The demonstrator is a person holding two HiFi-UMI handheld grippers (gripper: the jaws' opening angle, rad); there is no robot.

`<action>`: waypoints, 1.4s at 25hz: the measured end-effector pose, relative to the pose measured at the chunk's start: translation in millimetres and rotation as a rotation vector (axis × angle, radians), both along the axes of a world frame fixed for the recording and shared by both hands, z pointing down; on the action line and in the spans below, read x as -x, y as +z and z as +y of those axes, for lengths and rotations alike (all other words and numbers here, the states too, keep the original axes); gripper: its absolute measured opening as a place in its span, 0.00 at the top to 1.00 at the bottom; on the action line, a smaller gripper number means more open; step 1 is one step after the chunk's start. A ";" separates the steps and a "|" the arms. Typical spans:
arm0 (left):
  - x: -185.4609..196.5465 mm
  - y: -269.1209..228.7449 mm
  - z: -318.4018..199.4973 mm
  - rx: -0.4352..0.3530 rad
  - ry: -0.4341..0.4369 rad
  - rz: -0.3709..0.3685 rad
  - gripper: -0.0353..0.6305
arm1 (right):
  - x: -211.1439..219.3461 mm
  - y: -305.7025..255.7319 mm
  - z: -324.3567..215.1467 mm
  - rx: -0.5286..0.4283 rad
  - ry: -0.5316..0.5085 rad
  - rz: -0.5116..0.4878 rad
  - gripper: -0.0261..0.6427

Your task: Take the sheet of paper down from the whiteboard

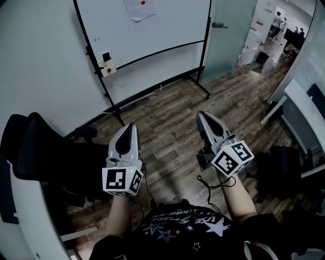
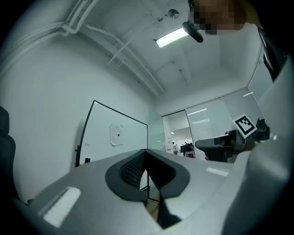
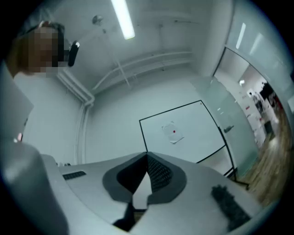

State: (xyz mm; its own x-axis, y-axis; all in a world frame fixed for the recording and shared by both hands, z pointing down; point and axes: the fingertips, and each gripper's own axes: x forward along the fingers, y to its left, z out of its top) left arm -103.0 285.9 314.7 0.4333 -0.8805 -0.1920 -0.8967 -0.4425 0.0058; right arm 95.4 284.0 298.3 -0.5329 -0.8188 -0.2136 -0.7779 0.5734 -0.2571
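Note:
A white sheet of paper (image 1: 139, 8) hangs on the rolling whiteboard (image 1: 167, 30), pinned by a red round magnet (image 1: 142, 2). The same paper (image 2: 116, 134) shows small and far off in the left gripper view, and the paper (image 3: 173, 132) shows again in the right gripper view. My left gripper (image 1: 131, 126) and right gripper (image 1: 201, 116) are held side by side over the wood floor, well short of the board. Both point towards it, tips touching, with nothing between the jaws.
Black office chairs (image 1: 30, 152) stand at the left. A white desk (image 1: 304, 109) and another dark chair (image 1: 284, 167) are at the right. A glass door (image 1: 226, 30) stands right of the whiteboard. A small box with a red dot (image 1: 107, 70) is fixed to the board's left post.

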 end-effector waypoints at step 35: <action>83.5 95.1 6.6 0.205 0.022 0.058 0.94 | 64.5 59.1 2.3 0.032 0.052 0.113 0.94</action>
State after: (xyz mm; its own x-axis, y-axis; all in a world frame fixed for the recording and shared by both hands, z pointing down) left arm -186.5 292.5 409.8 0.4460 -0.8944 -0.0351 -0.8825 -0.4459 0.1494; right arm 30.8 286.3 357.4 -0.5090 -0.8512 -0.1281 -0.8313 0.5247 -0.1834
